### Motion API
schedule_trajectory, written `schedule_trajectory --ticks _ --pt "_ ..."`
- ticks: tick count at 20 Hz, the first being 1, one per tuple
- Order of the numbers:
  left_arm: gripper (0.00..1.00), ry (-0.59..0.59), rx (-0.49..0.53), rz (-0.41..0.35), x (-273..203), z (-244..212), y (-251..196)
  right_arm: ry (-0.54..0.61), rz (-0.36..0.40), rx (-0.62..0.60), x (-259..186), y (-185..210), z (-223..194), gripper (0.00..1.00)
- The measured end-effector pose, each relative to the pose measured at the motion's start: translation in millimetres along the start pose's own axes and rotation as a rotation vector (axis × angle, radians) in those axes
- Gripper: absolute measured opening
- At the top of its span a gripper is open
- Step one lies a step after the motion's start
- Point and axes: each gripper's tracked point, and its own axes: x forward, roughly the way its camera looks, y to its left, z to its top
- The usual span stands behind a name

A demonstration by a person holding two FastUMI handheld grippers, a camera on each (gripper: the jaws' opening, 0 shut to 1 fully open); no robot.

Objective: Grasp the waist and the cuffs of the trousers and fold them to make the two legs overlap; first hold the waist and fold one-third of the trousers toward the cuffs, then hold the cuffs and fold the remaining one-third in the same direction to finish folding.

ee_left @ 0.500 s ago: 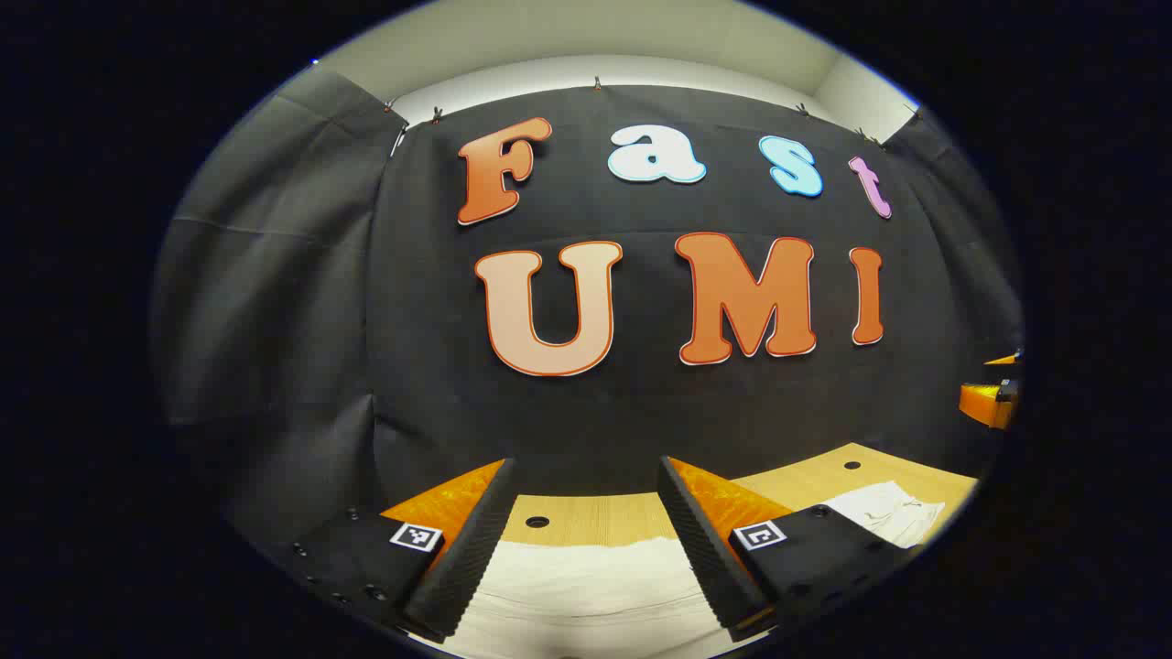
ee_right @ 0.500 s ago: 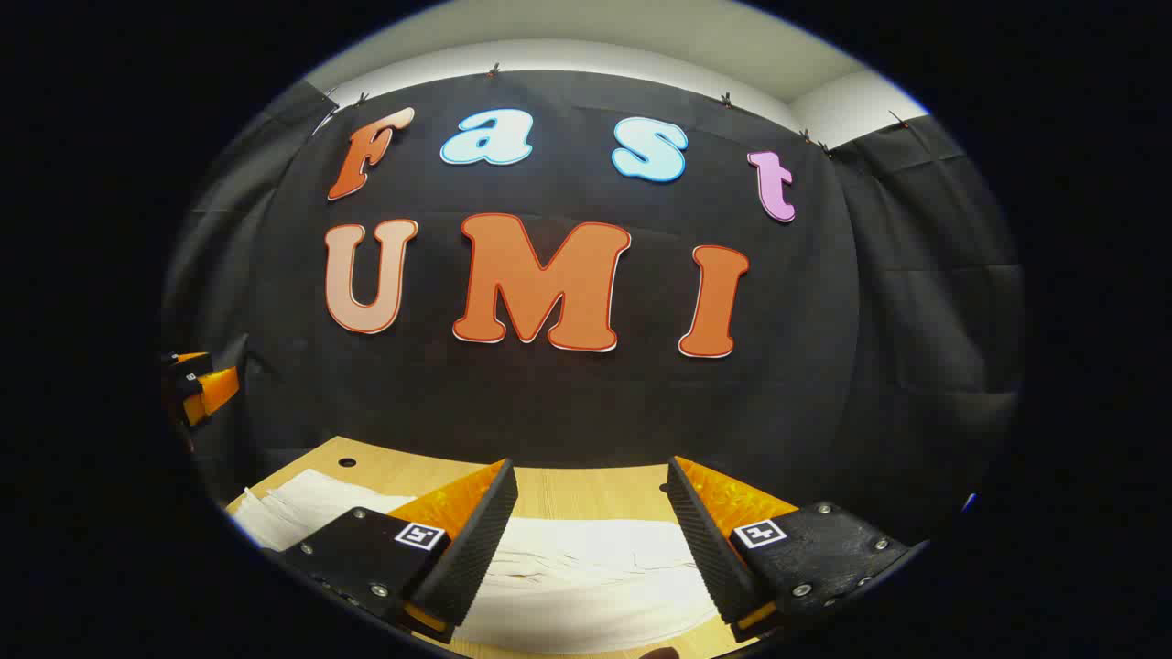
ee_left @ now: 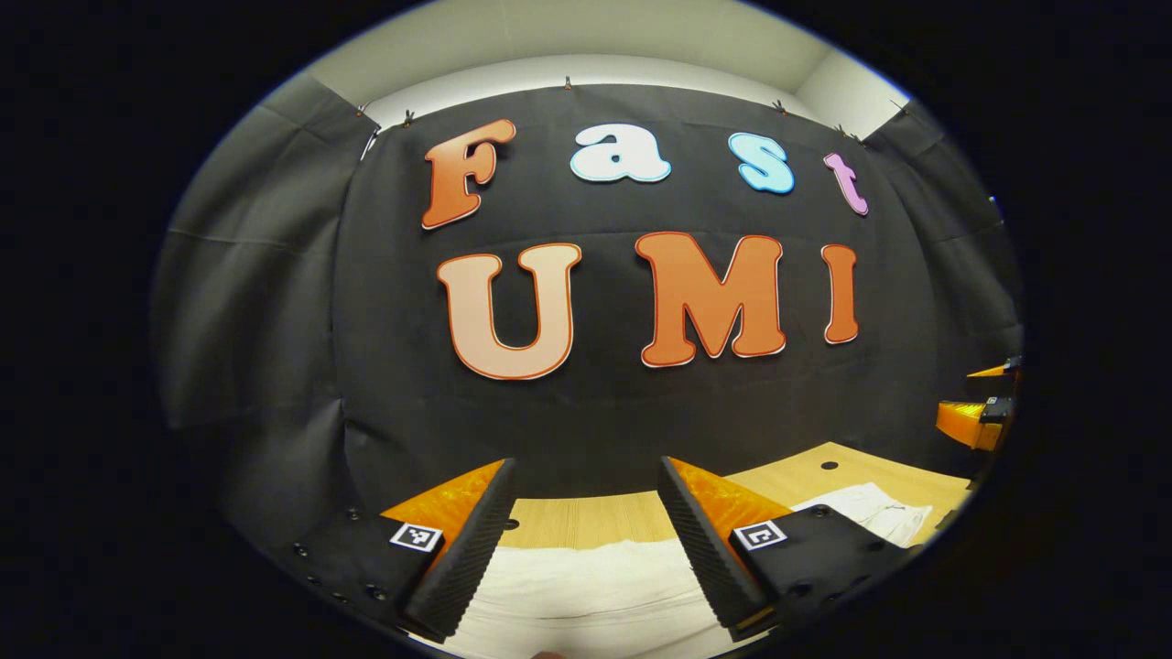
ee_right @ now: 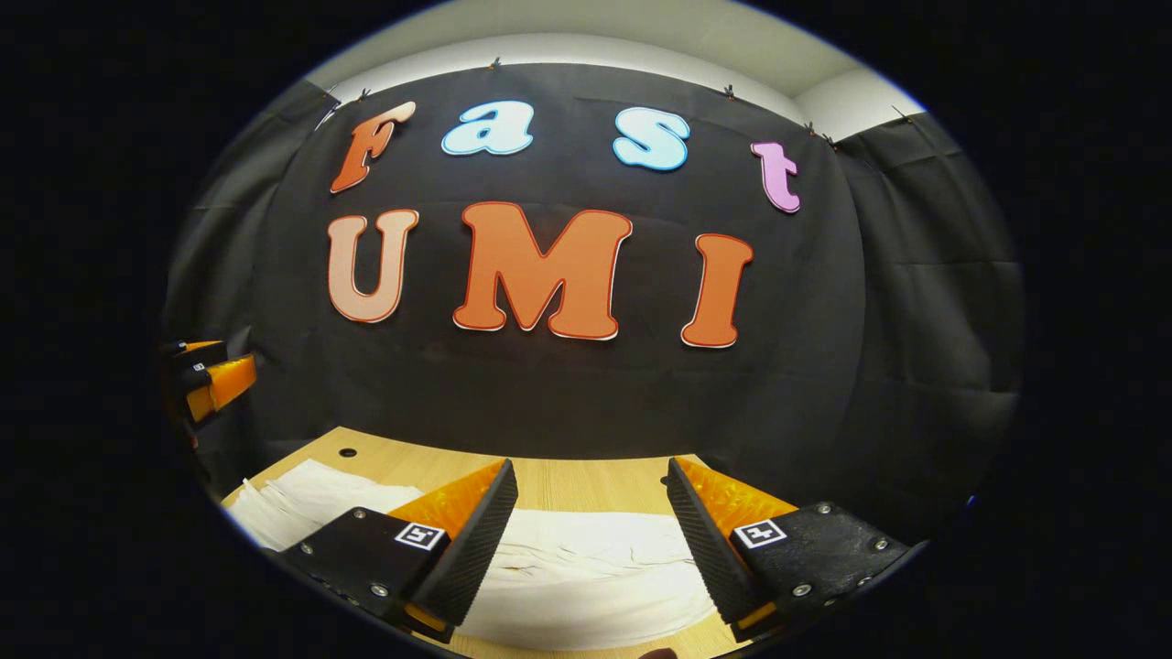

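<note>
White cotton-like trousers [ee_left: 586, 586] lie flat on a pale wooden tabletop [ee_left: 586, 519] in front of the black cloth wall [ee_left: 586, 412] of the booth. In the left gripper view, the left gripper [ee_left: 586, 549] hangs above the near part of the cloth with its two ribbed fingers [ee_left: 467, 558] spread wide; nothing sits between them, and the white fabric shows in the gap below. Farther right in that view a second stretch of the trousers runs along the table edge, with folds and wrinkles in it. Just beyond, at the right rim, part of the other gripper shows, held above the table.

In the right gripper view, the right gripper [ee_right: 591, 549] is likewise wide apart and grips nothing. The trousers [ee_right: 586, 567] spread under and between its fingers [ee_right: 472, 549], creased in the middle, and a further rumpled part extends to the left along the tabletop [ee_right: 586, 478]. A small dark round hole [ee_right: 347, 452] marks the wood near that left end. At the left rim of this view, part of the left gripper [ee_right: 206, 380] shows above the table; I cannot tell from here how its fingers stand.
</note>
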Motion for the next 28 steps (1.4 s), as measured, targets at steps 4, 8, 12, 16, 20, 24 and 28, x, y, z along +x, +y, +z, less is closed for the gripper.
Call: schedule_trajectory --ticks 4,8,12,16,20,24,28 --pt "1.0 0.047 -0.014 0.024 2.5 -14.5 5.9 0.041 -0.004 0.005 7.2 -11.0 -11.3 0.99" --pt "1.0 0.163 -0.077 0.077 1.1 -45.4 21.3 0.159 -0.021 0.03 15.9 -27.9 -39.7 0.99" --pt "1.0 0.318 -0.139 0.16 -10.8 -89.4 50.2 0.308 -0.026 0.048 22.3 -40.9 -73.2 0.99" --pt "1.0 0.484 -0.243 0.253 -29.9 -139.4 91.1 0.437 -0.045 0.13 25.2 -53.4 -103.9 0.98" --pt "0.97 0.645 -0.364 0.357 -55.3 -188.7 135.7 0.57 -0.094 0.224 24.2 -65.6 -136.5 0.98" --pt "0.98 0.804 -0.54 0.429 -88.0 -237.1 169.8 0.647 -0.15 0.242 15.2 -75.1 -156.5 0.95" --pt "0.98 0.908 -0.727 0.476 -110.1 -296.9 190.8 0.707 -0.179 0.292 5.0 -68.8 -171.5 0.95"
